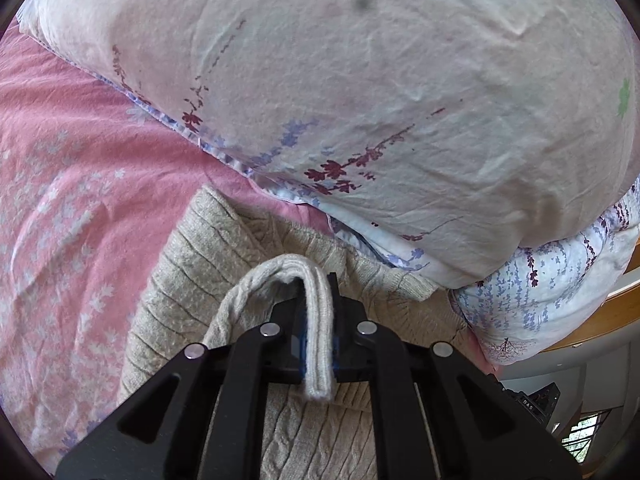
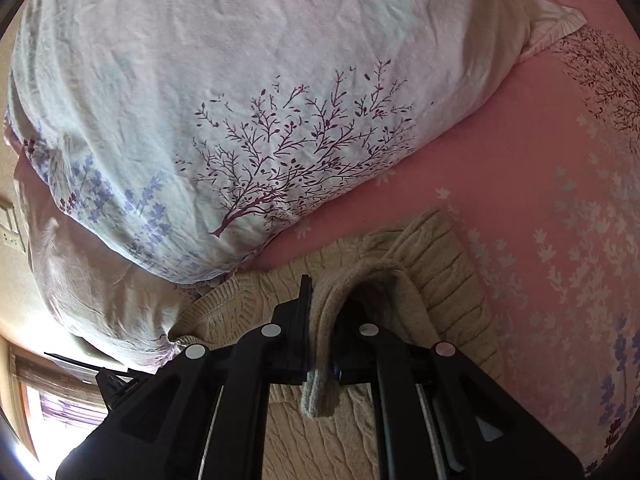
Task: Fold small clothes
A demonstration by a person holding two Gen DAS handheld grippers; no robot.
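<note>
Left gripper point(image 1: 318, 320): jaws clamped on a fold of the beige knit sweater point(image 1: 224, 264), lower centre.
Right gripper point(image 2: 320, 332): likewise clamped on sweater edge point(image 2: 440, 280).
Surroundings: floral pillow point(image 1: 360, 100) fills upper frame, touching the sweater; pink bedsheet point(image 1: 60, 180) lies beneath.

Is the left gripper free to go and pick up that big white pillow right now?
Probably not as things stand. The left gripper is shut on a folded edge of the beige sweater, so it would have to let go first. The pillow itself lies just beyond, with nothing in between.

A white floral pillow point(image 1: 360, 92) lies on the pink flowered bedsheet point(image 1: 60, 168), above a wooden bed frame point(image 1: 600, 316).
</note>
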